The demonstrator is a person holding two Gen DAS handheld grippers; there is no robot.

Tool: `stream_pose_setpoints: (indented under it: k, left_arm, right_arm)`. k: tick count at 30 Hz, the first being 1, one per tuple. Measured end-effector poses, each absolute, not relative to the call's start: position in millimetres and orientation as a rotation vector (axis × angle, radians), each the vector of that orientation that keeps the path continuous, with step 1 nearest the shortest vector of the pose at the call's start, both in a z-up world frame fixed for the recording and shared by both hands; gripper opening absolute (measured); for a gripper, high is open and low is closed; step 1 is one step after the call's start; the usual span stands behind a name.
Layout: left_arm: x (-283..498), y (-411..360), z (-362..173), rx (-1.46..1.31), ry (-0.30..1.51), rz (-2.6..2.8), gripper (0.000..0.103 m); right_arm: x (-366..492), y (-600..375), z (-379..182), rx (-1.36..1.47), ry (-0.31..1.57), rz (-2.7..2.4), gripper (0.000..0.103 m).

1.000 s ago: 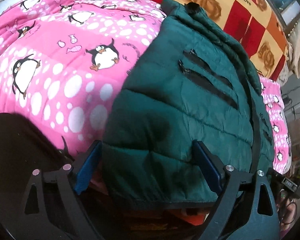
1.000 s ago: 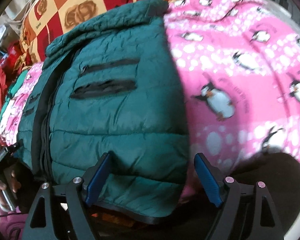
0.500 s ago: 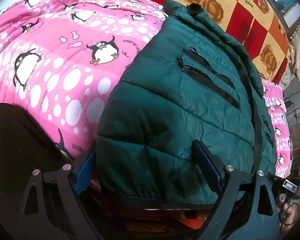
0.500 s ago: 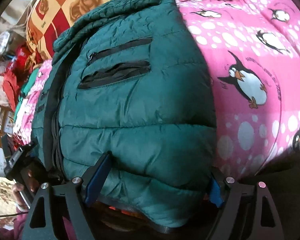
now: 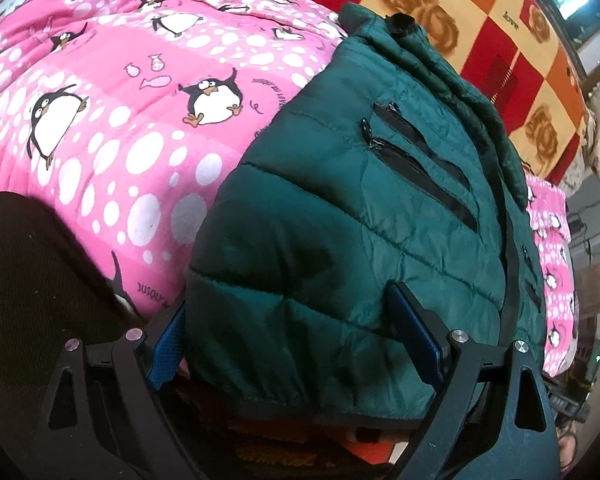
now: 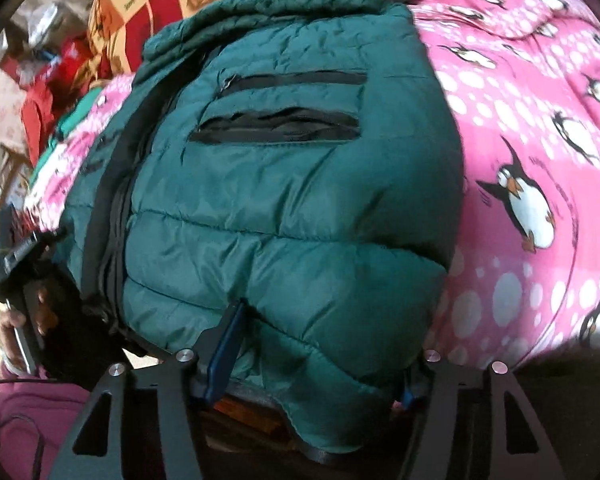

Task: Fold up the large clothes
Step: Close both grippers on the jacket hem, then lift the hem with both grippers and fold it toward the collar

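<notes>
Here, both of your hand-held grippers sit at the near hem of the green puffer jacket (image 5: 340,240), which lies on the pink penguin blanket (image 5: 100,120) of the bed, with a red and orange checked blanket (image 5: 500,40) beyond its collar.

Your left hand-held gripper (image 5: 296,332) has its jaws wide apart, and the hem bulges between the two blue pads (image 5: 414,332); they flank the padding and I cannot tell whether they press on it. Your right hand-held gripper (image 6: 316,352) is also spread wide across the hem, with one blue pad (image 6: 224,344) pushed into the fabric and the other mostly hidden under the bulge. Neither reads as a firm pinch.

The relation that matters: the jacket runs straight away from both grippers, long axis pointing from the hem at your fingertips to the collar at the far end. The black zipper line (image 6: 104,208) lies between your two hands, to the right of the left gripper and to the left of the right one, so each gripper fronts one half. Both are equally close to the hem.

My judgement is that the next fold would carry the hem forward along that axis toward the collar, and both grippers need a closed hold on the hem first, since puffy nylon slips easily.
</notes>
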State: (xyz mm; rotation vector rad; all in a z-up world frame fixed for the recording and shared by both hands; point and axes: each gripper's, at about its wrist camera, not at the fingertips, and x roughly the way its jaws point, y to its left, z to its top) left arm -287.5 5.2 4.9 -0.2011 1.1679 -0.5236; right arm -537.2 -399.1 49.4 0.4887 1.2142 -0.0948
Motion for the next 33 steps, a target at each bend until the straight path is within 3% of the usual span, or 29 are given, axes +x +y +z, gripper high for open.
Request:
stream_pose_setpoints:
  k: [2, 4, 6, 9, 10, 15, 21, 22, 27, 33]
  left_arm:
    - [-287.7, 4.2, 5.6, -0.197, 1.159, -0.521, 0.091]
    - [-288.5, 6.1, 6.2, -0.2, 1.145, -0.522, 0.09]
    - [-290.1, 9.6, 7.8, -0.203, 1.128, -0.513, 0.074]
    - [-291.7, 13.6, 12.7, -0.199, 1.103, -0.521, 0.05]
    - [-292.6, 13.6, 14.9, -0.19, 1.093, -0.526, 0.047]
    - [-294.0, 11.6, 14.8, -0.175, 1.071, -0.528, 0.047]
    - [-293.4, 10.4, 11.6, -0.18, 1.062, -0.533, 0.051]
    - [-294.5, 9.4, 13.0, -0.17, 1.056, -0.533, 0.048]
    - [-299.6, 7.8, 31.7, -0.138, 1.019, -0.534, 0.018]
    - [-303.1, 4.3, 67.3, -0.126, 0.953, -0.572, 0.014]
  right_arm:
    - [-533.0, -398.6, 48.4, 0.502, 1.219, -0.108, 0.057]
    - [-531.4, -400.4, 51.4, 0.517, 1.226, -0.112, 0.044]
    - [-529.1, -402.9, 59.4, 0.525, 1.227, -0.117, 0.031]
    - [-523.0, -400.4, 72.5, 0.496, 1.231, -0.114, 0.03]
    - [-523.6, -400.3, 74.2, 0.489, 1.231, -0.112, 0.03]
    - [-517.9, -393.2, 58.8, 0.467, 1.267, -0.12, 0.041]
    - [-531.0, -398.2, 53.8, 0.503, 1.183, -0.14, 0.036]
    - [-533.5, -397.7, 54.4, 0.506, 1.166, -0.143, 0.035]
    - [-543.8, -402.5, 66.5, 0.538, 1.081, -0.136, 0.024]
    - [-549.4, -406.6, 95.4, 0.561, 0.976, -0.115, 0.021]
